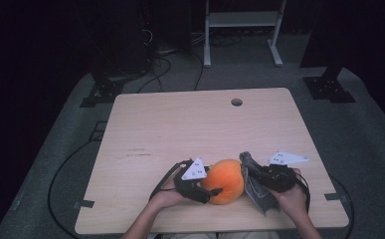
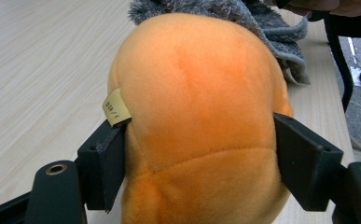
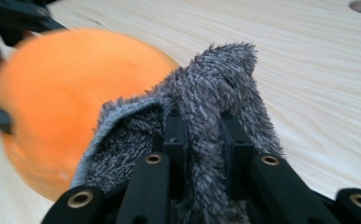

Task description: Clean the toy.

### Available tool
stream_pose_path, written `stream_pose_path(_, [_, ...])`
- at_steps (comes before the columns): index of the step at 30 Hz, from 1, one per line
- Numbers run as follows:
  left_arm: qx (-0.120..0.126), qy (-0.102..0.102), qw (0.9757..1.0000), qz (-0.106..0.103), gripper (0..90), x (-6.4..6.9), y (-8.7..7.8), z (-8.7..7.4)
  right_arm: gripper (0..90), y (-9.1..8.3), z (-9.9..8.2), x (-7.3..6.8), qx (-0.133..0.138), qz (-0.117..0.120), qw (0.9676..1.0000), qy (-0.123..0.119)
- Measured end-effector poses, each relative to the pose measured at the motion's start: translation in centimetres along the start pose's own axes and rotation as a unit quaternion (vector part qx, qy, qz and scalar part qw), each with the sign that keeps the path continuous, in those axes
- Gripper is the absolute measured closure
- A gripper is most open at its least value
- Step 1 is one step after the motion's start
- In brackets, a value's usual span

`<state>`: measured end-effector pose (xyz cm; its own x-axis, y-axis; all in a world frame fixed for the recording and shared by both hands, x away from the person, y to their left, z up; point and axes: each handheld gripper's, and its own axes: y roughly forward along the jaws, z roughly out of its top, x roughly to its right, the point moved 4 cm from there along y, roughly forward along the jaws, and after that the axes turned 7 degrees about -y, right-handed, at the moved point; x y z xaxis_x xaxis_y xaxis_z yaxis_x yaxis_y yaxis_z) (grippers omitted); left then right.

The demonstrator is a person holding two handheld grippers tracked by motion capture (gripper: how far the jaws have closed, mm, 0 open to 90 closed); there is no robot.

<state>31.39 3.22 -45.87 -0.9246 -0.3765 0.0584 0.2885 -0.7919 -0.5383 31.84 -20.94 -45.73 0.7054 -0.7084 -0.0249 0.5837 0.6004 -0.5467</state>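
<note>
While clamped sideways, orange plush point(image 2: 201, 116) (tag leftward) stands upright.

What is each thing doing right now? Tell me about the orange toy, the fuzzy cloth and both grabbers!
Orange plush: resting on the table, squeezed between the left gripper's jaws.
Grey cloth: bunched up, pinched by the right gripper, touching the plush.
Left gripper: jaws pressing on both sides of the plush.
Right gripper: shut on the cloth.
Yellow tag: sticking out of the plush's seam.

plush toy point(image 1: 226, 180) on table point(image 1: 180, 129), cloth point(image 1: 254, 186) touching its right
</note>
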Motion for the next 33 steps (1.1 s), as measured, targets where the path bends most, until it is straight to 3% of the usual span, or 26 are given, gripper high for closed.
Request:
stream_pose_path(2, [-0.004,0.005,1.0,-0.003,25.1,0.0,-0.2,-0.2,74.8,0.0,-0.1,0.0,-0.001,0.0,1.0,0.002])
stream_pose_path(3, [-0.006,0.01,0.9999,-0.005,25.1,0.0,-0.3,-0.2,75.0,-0.2,0.0,-0.1,0.012,0.012,0.9998,0.011])
stream_pose_path(7, [-0.012,0.015,0.9997,-0.012,25.1,-0.1,-0.7,-0.6,74.9,-0.7,0.5,-0.8,0.041,0.036,0.9985,0.002])
stream_pose_path(13, [-0.008,0.014,0.9998,-0.009,24.8,0.1,-0.4,-0.4,75.0,0.0,-0.2,-0.1,0.02,0.042,0.9985,0.03])
stream_pose_path(15, [-0.006,0.023,0.9997,-0.007,24.7,0.4,-0.4,-0.4,75.0,-0.4,0.1,-0.1,0.031,0.037,0.9985,0.028])
stream_pose_path(19, [0.001,0.039,0.9992,-0.006,24.0,1.2,0.2,0.0,75.0,-1.8,1.7,-1.2,0.085,0.065,0.9941,0.018])
stream_pose_path(21, [0.003,0.046,0.9989,-0.005,22.2,1.6,0.4,0.2,75.0,-1.5,1.9,-1.8,0.076,0.069,0.9947,0.004])
stream_pose_path(23, [0.005,0.029,0.9996,-0.004,15.5,1.5,0.5,0.6,75.0,-1.0,1.5,-1.9,0.058,0.054,0.9968,-0.012])
stream_pose_path(25, [-0.003,-0.013,0.9999,-0.002,9.0,0.8,0.5,0.7,75.0,-1.0,1.4,-1.6,0.058,0.056,0.9968,-0.004])
stream_pose_path(27, [-0.017,-0.056,0.9982,-0.011,6.9,0.5,1.0,0.6,75.0,-1.1,1.2,-1.4,0.056,0.052,0.9971,-0.003])
stream_pose_path(28, [-0.018,-0.053,0.9983,-0.017,8.5,0.6,1.1,0.6,75.0,-1.2,1.1,-1.4,0.055,0.054,0.997,0.003])
stream_pose_path(29, [-0.011,-0.037,0.9992,-0.011,13.3,0.8,1.1,0.7,75.0,-1.2,1.1,-1.4,0.056,0.056,0.9969,0.005])
stream_pose_path(31, [0.01,-0.004,0.9998,0.015,25.1,1.3,0.7,1.3,75.2,-1.6,1.3,-1.3,0.057,0.04,0.9975,-0.002])
stream_pose_path(33, [0.032,0.052,0.9968,0.052,29.4,1.8,0.5,1.8,75.3,-2.5,1.9,-1.4,0.074,0.013,0.9969,-0.025])
